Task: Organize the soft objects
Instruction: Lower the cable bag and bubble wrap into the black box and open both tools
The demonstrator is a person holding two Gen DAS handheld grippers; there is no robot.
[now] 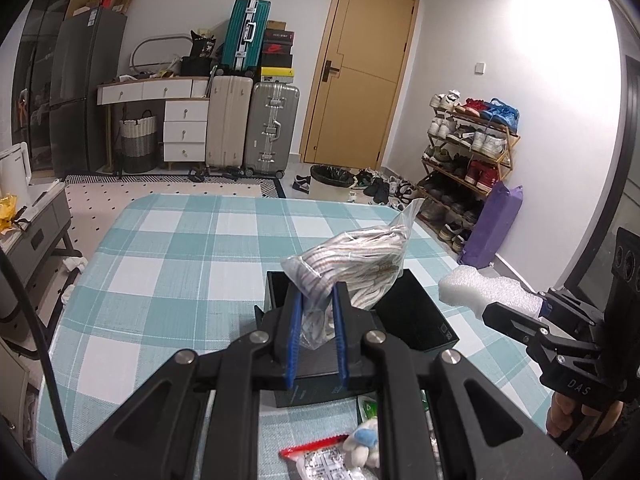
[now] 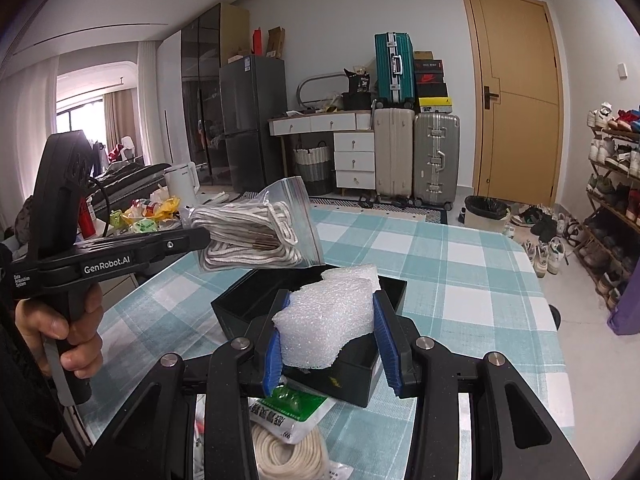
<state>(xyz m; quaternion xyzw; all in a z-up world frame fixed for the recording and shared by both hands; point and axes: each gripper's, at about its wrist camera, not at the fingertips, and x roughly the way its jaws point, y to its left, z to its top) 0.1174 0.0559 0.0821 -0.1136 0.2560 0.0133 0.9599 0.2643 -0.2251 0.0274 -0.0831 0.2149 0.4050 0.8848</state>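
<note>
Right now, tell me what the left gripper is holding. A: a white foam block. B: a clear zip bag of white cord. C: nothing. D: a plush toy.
B: the left gripper has its blue pads pinched on the clear zip bag of white cord, lifted above the black box.

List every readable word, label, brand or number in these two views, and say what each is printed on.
"GenRobot.AI": side of the left gripper.
"Data Acquisition System", tiny, only partly legible: same gripper's body.
"DAS": body of the right gripper.
"36": black bag on the dresser.
Green packet under the right gripper: characters too distorted to read.
Shoe boxes: a swoosh logo only; lettering blurred.
</note>
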